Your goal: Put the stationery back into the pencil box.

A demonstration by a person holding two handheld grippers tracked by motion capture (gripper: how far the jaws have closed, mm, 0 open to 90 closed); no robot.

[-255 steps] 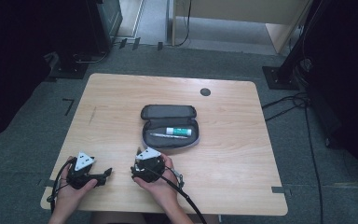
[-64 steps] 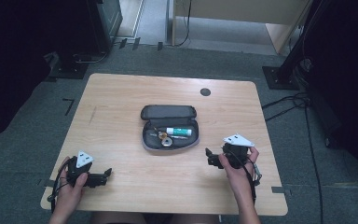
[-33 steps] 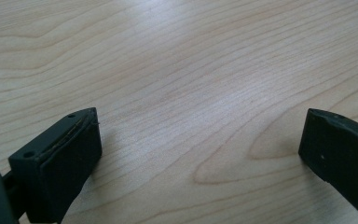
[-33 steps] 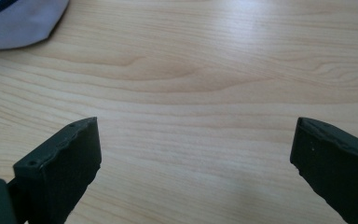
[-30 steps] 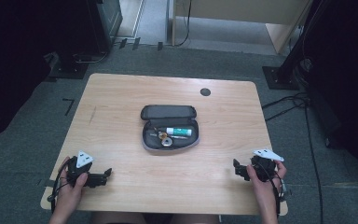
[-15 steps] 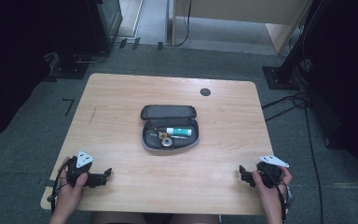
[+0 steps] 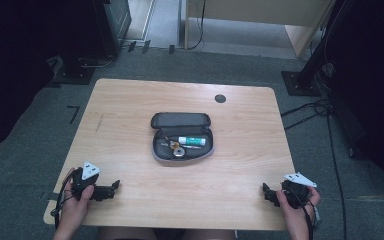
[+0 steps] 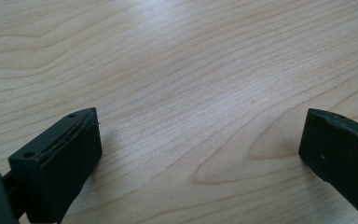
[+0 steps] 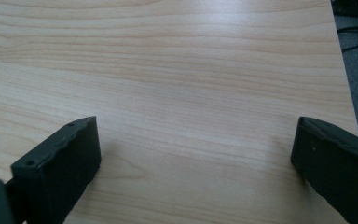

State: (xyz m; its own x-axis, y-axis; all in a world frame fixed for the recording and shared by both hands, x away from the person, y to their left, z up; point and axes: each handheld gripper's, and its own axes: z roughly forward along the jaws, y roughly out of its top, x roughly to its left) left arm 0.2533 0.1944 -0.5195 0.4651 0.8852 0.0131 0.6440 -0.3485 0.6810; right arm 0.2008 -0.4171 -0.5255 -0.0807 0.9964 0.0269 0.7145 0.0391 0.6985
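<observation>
Two grippers rest at the near edge of the table [image 7: 130, 110], well apart from the open pencil case [image 7: 182, 136] at its centre. The right gripper [image 7: 267, 192] has withdrawn from beside the case to the near right corner; its jaws stand wide apart and empty. The left gripper [image 7: 114, 187], jaws likewise apart with nothing between them, has stayed at the near left. Since the earliest frame, small metal items [image 7: 174, 148] have joined the glue stick [image 7: 192, 142] inside the case. Judgement: packing appears done; the case remains unzipped.
</observation>
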